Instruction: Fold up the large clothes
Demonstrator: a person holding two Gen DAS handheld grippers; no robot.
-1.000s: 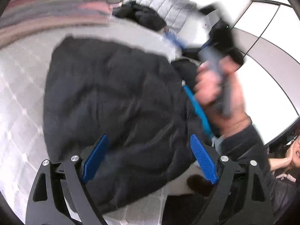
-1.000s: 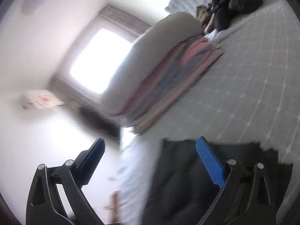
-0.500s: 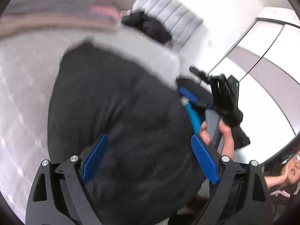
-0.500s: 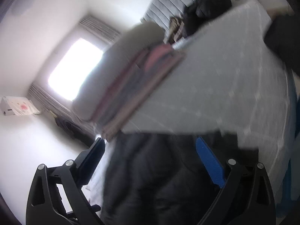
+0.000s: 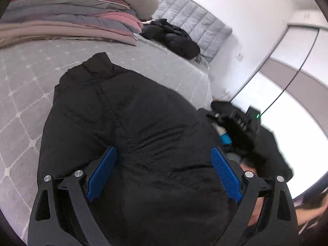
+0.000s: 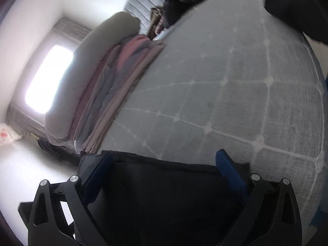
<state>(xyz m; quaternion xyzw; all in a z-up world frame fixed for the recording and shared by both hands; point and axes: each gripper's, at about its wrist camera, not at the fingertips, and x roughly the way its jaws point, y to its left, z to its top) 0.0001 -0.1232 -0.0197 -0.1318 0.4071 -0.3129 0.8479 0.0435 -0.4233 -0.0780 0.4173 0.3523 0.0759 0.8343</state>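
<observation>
A black puffer jacket [image 5: 133, 123] lies in a bulky heap on the grey quilted bed [image 5: 26, 86]. My left gripper [image 5: 163, 150] hovers open just above its near part, and the fabric bulges up between the blue pads [image 5: 225, 174]. In the left wrist view, the right gripper's black body [image 5: 242, 121] sits low at the jacket's right side, by the bed's edge. In the right wrist view, my right gripper [image 6: 164, 154] is open, with the jacket's dark edge [image 6: 164, 184] lying between and under its fingers. Whether either gripper touches the cloth is unclear.
A stack of folded pink, grey and beige blankets [image 5: 67, 20] with a pillow on top lies along the far side of the bed. Another black garment [image 5: 172, 37] is heaped near the padded headboard [image 5: 194, 22]. White wardrobe doors [image 5: 291, 86] stand at the right.
The right gripper has come down from above the jacket to its right edge by the bed. Its view swung from the window to the bedspread. The left gripper moved closer over the jacket.
</observation>
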